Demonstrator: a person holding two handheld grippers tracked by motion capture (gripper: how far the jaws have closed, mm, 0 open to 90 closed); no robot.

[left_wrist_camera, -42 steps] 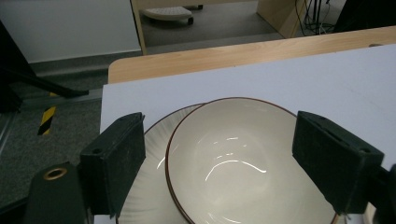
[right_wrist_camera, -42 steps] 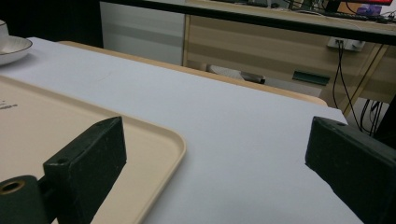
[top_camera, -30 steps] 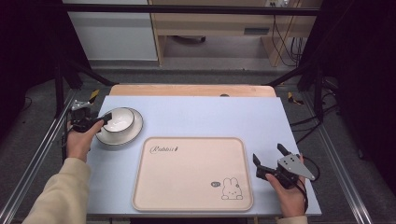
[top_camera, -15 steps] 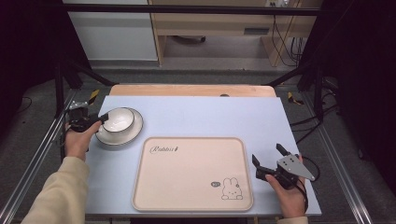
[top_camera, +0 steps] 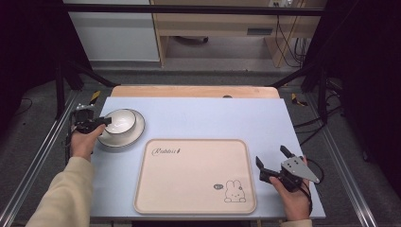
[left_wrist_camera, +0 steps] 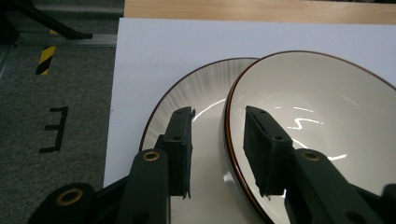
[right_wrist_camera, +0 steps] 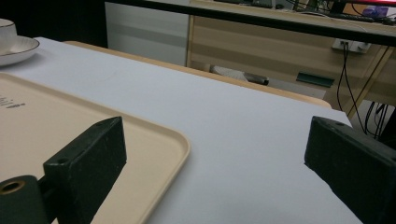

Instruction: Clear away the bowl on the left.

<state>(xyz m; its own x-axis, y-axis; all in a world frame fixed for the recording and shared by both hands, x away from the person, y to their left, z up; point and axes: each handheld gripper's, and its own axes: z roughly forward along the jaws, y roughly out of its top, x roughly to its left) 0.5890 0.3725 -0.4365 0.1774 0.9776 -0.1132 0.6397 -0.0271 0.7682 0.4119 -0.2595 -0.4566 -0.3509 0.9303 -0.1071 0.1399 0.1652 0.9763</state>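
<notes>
Jaws of the right gripper [top_camera: 270, 163] stand wide apart with nothing between them, low over the pale blue table cover [top_camera: 213, 118] at the near right corner, just beside the right edge of the cream tray [top_camera: 189, 189]; the right hand [top_camera: 293, 198] holds it from below, and a grey three-cornered plate sits on top of it. In the right gripper view one jaw hangs over the tray's rounded corner and the other over bare cover. The tray lies flat at the near middle of the table, with a small rabbit drawing in its near right corner and a line of script near its far left corner. Farther back and to the left, the left gripper [top_camera: 105, 121] reaches in from the table's left edge, held by the left hand [top_camera: 84, 142] in a cream sleeve [top_camera: 61, 194]. Its jaws have just been closing and straddle the near rim of the white bowl [left_wrist_camera: 317, 121], one jaw outside it and one inside; a gap shows on both sides of the rim, so the pads do not yet press on it. The bowl, edged with a thin brown line, sits on a white ribbed plate [left_wrist_camera: 187, 98] at the table's left, off toward the plate's right half. Beyond the cover, a strip of bare wood [top_camera: 189, 91] marks the far edge of the table.
</notes>
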